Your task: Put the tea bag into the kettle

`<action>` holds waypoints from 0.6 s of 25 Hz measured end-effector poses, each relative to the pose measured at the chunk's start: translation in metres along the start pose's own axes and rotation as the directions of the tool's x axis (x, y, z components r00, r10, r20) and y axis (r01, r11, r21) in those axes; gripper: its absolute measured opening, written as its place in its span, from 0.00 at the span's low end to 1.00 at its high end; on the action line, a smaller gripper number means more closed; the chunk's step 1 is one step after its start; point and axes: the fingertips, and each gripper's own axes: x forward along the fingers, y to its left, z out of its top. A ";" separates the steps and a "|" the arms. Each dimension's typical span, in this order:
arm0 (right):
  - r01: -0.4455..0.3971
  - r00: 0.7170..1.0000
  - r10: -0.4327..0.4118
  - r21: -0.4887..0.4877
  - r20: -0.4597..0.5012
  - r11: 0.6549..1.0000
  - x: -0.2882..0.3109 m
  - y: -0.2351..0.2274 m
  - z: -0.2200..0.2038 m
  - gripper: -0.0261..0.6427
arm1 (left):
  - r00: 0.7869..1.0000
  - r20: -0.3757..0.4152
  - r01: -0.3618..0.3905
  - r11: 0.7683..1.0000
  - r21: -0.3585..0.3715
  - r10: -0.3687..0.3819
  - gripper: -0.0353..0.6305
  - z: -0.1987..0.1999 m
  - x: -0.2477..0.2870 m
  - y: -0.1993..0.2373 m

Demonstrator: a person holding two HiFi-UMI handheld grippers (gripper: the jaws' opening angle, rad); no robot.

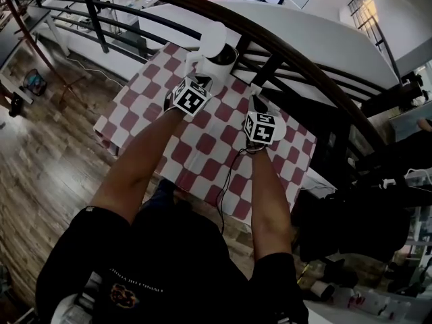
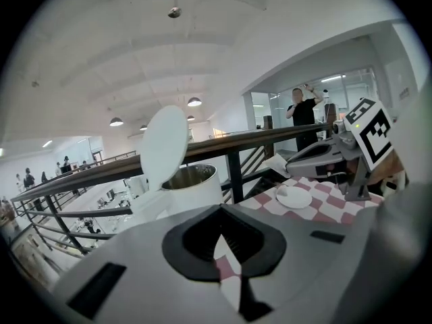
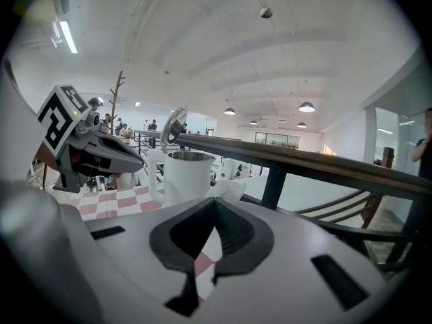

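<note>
Closest to us, the right gripper (image 3: 214, 206) has its black-padded jaws pressed together on the small white paper tea bag (image 3: 228, 189). The bag's crumpled top pokes out just past the tips. The left gripper (image 2: 218, 214) also has its jaws drawn together, leaving only a slit. Nothing sits in the slit, and the cloth shows through it.

Beyond both grippers stands the tall white kettle with a steel-lined mouth (image 3: 183, 175). Its round white lid (image 2: 164, 147) is tipped up and open. The kettle is at the far edge of the table with the red-and-white checked cloth (image 1: 202, 155), toward the far left corner and close under the dark railing (image 1: 297, 42).

We judge the tea bag to be very light, limp and easy to tear. A gentle pinch on its upper paper edge suits it. Once let go it should simply drop, so it wants to be right over the mouth.

Only the left gripper view shows the right gripper side-on, with white paper at its tip and a small white round dish (image 2: 293, 196) on the cloth near the far edge. The head view shows the marker cubes and our arms, but we cannot make out the tea bag there.
</note>
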 end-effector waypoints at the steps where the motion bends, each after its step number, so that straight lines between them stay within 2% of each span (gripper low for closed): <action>1: -0.009 1.000 0.009 -0.006 0.002 1.000 0.002 0.005 0.002 0.06 | 1.000 0.001 -0.011 1.000 -0.004 0.011 0.05 -0.002 -0.004 0.005; 15: -0.132 0.990 0.137 -0.092 0.040 0.987 0.041 0.077 0.054 0.06 | 0.988 -0.011 -0.154 0.986 -0.069 0.154 0.05 -0.033 -0.060 0.088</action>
